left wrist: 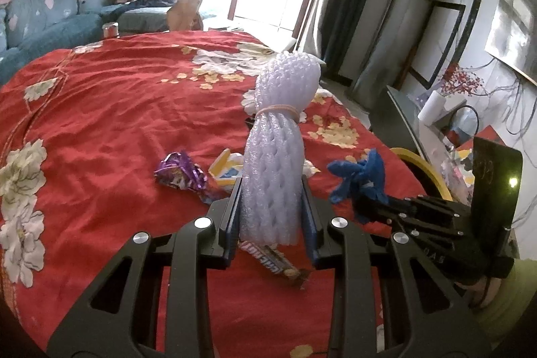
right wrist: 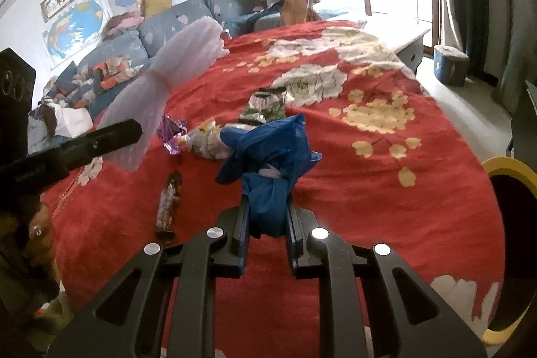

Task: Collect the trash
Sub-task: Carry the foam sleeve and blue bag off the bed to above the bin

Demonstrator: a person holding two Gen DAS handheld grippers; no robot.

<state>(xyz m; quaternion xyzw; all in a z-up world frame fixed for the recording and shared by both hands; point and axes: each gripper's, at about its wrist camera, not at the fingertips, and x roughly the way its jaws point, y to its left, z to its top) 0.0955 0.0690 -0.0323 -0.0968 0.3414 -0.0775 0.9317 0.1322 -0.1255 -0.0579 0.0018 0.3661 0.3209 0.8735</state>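
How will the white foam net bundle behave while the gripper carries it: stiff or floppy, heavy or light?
The white foam net bundle probably stays fairly stiff: it stands upright above the left gripper. It looks light, being open foam mesh. The pads seem to squeeze it, so it is likely soft; the rubber band should keep it together.

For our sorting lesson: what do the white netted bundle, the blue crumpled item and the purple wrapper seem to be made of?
White netted bundle: likely soft foam mesh, matte, with open diamond cells, cinched by a rubber band.
Blue crumpled item: probably thin plastic film, slightly glossy, knotted and creased.
Purple wrapper: seemingly metallised foil-plastic, with sharp shiny crinkles.
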